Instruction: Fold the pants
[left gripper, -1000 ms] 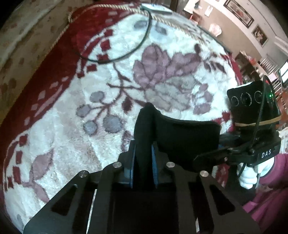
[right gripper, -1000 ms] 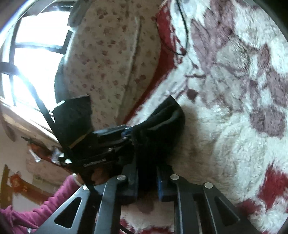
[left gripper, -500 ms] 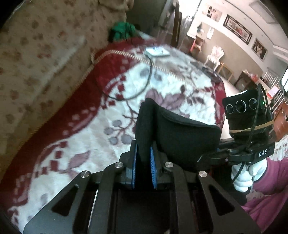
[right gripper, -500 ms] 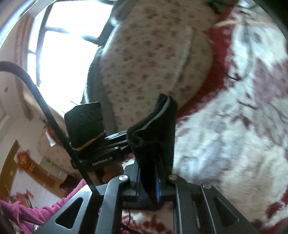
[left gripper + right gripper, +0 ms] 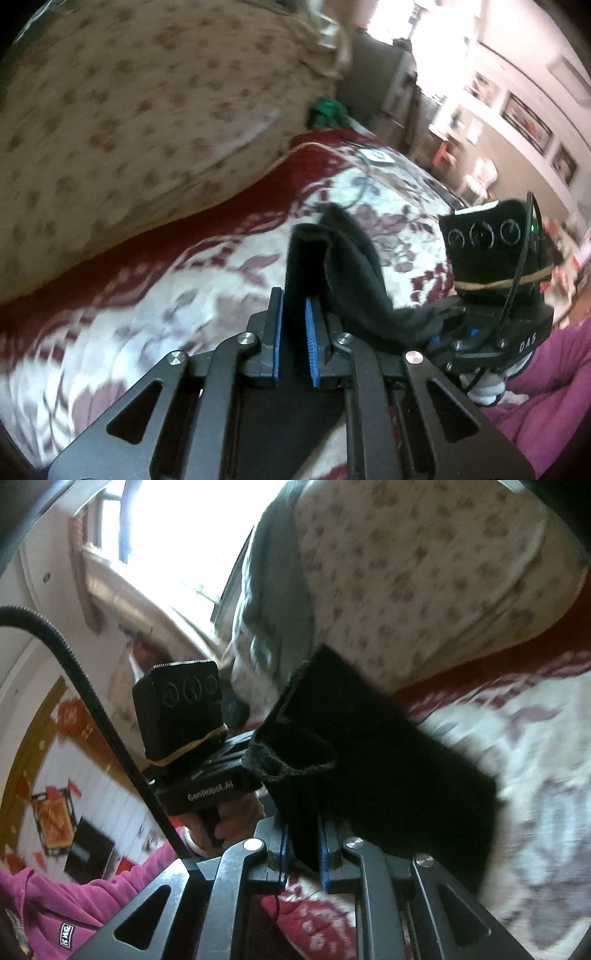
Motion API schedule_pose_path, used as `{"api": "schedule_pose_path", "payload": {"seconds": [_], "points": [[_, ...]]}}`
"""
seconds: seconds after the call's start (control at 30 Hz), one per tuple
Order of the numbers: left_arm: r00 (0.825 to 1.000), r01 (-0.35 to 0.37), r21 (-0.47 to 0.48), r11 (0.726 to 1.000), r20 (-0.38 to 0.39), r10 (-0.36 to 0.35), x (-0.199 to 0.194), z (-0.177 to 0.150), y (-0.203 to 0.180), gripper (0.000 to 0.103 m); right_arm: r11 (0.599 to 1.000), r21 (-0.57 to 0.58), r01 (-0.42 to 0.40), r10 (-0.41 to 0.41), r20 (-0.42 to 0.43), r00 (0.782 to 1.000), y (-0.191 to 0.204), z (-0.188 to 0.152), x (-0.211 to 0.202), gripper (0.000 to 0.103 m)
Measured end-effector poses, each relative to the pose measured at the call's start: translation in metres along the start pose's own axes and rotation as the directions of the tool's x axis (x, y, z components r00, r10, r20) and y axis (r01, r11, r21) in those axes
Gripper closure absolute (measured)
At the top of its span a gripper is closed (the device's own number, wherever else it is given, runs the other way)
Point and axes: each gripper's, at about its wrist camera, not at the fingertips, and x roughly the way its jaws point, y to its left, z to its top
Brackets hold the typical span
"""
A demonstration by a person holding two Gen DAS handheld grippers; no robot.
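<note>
Above the near edge of the bed, the black, soft-knit pants [image 5: 343,266] hang bunched between two claws, clear of the cover. The left claw [image 5: 295,325] is shut tight on an upright fold of cloth between its blue ribbed pads [image 5: 311,343]; the right claw [image 5: 303,845] is likewise clamped on a thick wad, a stitched hem curling over its top. A second ago both claws sat low over the cover; now they have risen and tipped up, so the sofa back and room fill the views. That suggests the garment is being lifted to shake out or re-lay, with folding barely begun. Beneath lies the plush white bed cover [image 5: 207,295] with mauve flowers and dark red border, beside a beige floral cushion [image 5: 122,122].
</note>
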Motion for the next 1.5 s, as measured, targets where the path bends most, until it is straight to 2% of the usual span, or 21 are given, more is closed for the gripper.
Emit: {"api": "schedule_pose_path", "payload": {"seconds": [0.2, 0.27, 0.37, 0.4, 0.47, 0.53, 0.63, 0.7, 0.8, 0.87, 0.9, 0.97, 1.1, 1.13, 1.2, 1.27, 1.33, 1.37, 1.4, 1.43, 1.5], "points": [[0.996, -0.084, -0.164, 0.983, 0.008, 0.086, -0.032, -0.060, 0.048, 0.093, 0.999, 0.008, -0.038, 0.038, -0.186, 0.982, -0.004, -0.022, 0.085, 0.091], [0.989, -0.145, -0.241, 0.960, -0.007, 0.148, -0.042, -0.082, 0.065, 0.093, 0.999, 0.003, -0.035, 0.035, -0.247, 0.968, -0.008, -0.030, 0.112, 0.091], [0.982, -0.181, -0.345, 0.921, -0.008, 0.190, -0.056, -0.105, 0.085, 0.093, 0.998, 0.037, -0.055, 0.064, -0.334, 0.940, -0.017, -0.042, 0.145, 0.090], [0.979, -0.192, -0.373, 0.908, -0.003, 0.206, -0.062, -0.111, 0.090, 0.092, 0.999, 0.029, -0.019, 0.028, -0.341, 0.940, -0.020, -0.046, 0.155, 0.089], [0.976, -0.193, -0.412, 0.890, 0.010, 0.216, -0.072, -0.116, 0.094, 0.090, 0.999, 0.029, -0.015, 0.023, -0.331, 0.943, -0.019, -0.044, 0.159, 0.080], [0.973, -0.198, -0.442, 0.875, 0.018, 0.229, -0.080, -0.119, 0.092, 0.072, 0.998, 0.051, -0.045, 0.059, -0.330, 0.942, -0.017, -0.039, 0.152, 0.073], [0.971, -0.185, -0.436, 0.881, 0.060, 0.233, -0.091, -0.119, 0.078, 0.053, 0.995, 0.070, -0.075, 0.090, -0.253, 0.963, -0.016, -0.028, 0.117, 0.070], [0.967, -0.196, -0.422, 0.885, 0.064, 0.245, -0.096, -0.118, 0.065, 0.049, 0.996, 0.062, -0.061, 0.072, -0.190, 0.979, -0.015, -0.021, 0.086, 0.066], [0.959, -0.228, -0.407, 0.885, 0.063, 0.276, -0.096, -0.116, 0.047, 0.048, 0.997, 0.036, 0.074, -0.071, -0.089, 0.994, -0.026, -0.010, 0.035, 0.059], [0.956, -0.238, -0.399, 0.886, 0.065, 0.287, -0.094, -0.116, 0.039, 0.048, 0.986, 0.028, 0.162, -0.160, -0.058, 0.985, -0.033, -0.006, 0.018, 0.055], [0.954, -0.248, -0.395, 0.884, 0.061, 0.295, -0.090, -0.116, 0.033, 0.048, 0.974, 0.032, 0.226, -0.224, -0.050, 0.973, -0.042, -0.005, 0.012, 0.055], [0.944, -0.287, -0.392, 0.874, 0.037, 0.327, -0.082, -0.117, 0.028, 0.048, 0.960, 0.059, 0.272, -0.269, -0.055, 0.961, -0.058, -0.003, 0.008, 0.054], [0.910, -0.391, -0.415, 0.822, -0.036, 0.414, -0.061, -0.122, 0.028, 0.048, 0.962, 0.119, 0.248, -0.238, -0.087, 0.967, -0.081, -0.002, 0.023, 0.053], [0.889, -0.436, -0.421, 0.795, -0.063, 0.454, -0.054, -0.124, 0.031, 0.048, 0.960, 0.125, 0.252, -0.241, -0.098, 0.966, -0.088, -0.001, 0.026, 0.053], [0.875, -0.467, -0.448, 0.763, -0.108, 0.472, -0.042, -0.127, 0.039, 0.048, 0.961, 0.144, 0.236, -0.221, -0.113, 0.969, -0.097, 0.000, 0.038, 0.053], [0.874, -0.473, -0.474, 0.743, -0.143, 0.465, -0.033, -0.130, 0.046, 0.048, 0.965, 0.172, 0.197, -0.179, -0.112, 0.977, -0.106, 0.002, 0.045, 0.065], [0.873, -0.469, -0.504, 0.725, -0.143, 0.466, -0.028, -0.132, 0.050, 0.049, 0.971, 0.133, 0.200, -0.187, -0.102, 0.977, -0.099, 0.003, 0.049, 0.075], [0.871, -0.473, -0.504, 0.723, -0.146, 0.468, -0.026, -0.132, 0.049, 0.052, 0.974, 0.109, 0.200, -0.190, -0.090, 0.978, -0.093, 0.002, 0.046, 0.077], [0.873, -0.470, -0.500, 0.728, -0.142, 0.466, -0.026, -0.131, 0.048, 0.063, 0.976, 0.097, 0.195, -0.187, -0.085, 0.979, -0.087, 0.002, 0.045, 0.078], [0.879, -0.462, -0.485, 0.742, -0.136, 0.458, -0.026, -0.128, 0.044, 0.066, 0.977, 0.087, 0.194, -0.187, -0.079, 0.979, -0.082, 0.002, 0.041, 0.078], [0.875, -0.467, -0.472, 0.747, -0.128, 0.467, -0.025, -0.125, 0.039, 0.066, 0.975, 0.083, 0.207, -0.203, -0.061, 0.977, -0.077, 0.001, 0.033, 0.078]]}}
